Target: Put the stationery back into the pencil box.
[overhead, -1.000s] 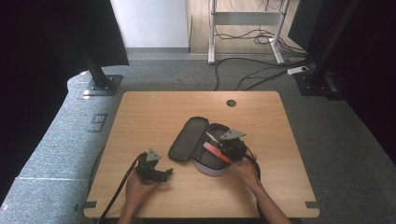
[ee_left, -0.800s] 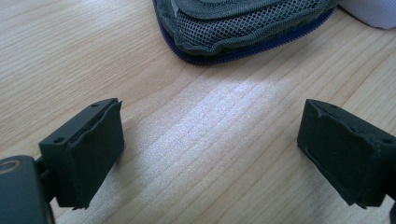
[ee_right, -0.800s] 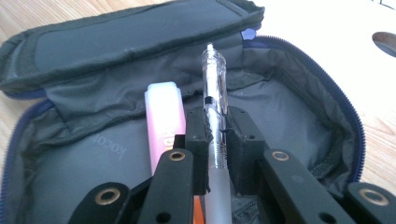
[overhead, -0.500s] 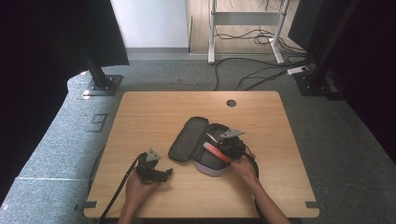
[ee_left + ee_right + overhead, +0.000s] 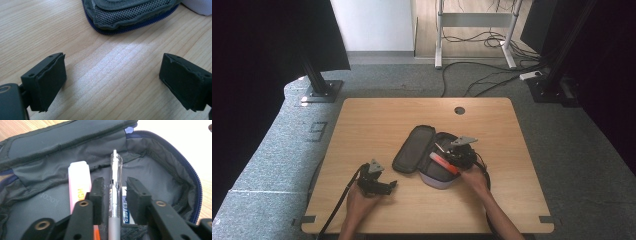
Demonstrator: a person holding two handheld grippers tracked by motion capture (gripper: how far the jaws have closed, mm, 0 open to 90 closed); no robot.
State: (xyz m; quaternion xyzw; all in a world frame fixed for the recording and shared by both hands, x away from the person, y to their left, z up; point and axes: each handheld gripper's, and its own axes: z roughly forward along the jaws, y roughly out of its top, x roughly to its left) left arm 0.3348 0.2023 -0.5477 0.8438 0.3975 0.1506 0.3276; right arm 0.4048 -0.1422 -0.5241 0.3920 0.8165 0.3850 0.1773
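A dark grey pencil case [image 5: 412, 147] lies unzipped in the middle of the table, its lid folded out to the left. My right gripper [image 5: 451, 156] reaches into its open half. In the right gripper view a clear mechanical pen [image 5: 114, 195] lies between the jaws of the right gripper [image 5: 115, 182]. The jaws have just been opening, and a gap shows on each side of the pen. A pink highlighter [image 5: 79, 185] lies left of it and an eraser [image 5: 125, 213] right of it. My left gripper [image 5: 384, 186] rests open on the wood, and its view [image 5: 112, 75] faces the case's mesh lid [image 5: 125, 12].
The wooden table [image 5: 362, 125] has a round cable hole [image 5: 459, 110] at the back. Cables trail from both grippers toward the front edge. Stand feet and floor cables lie beyond the table.
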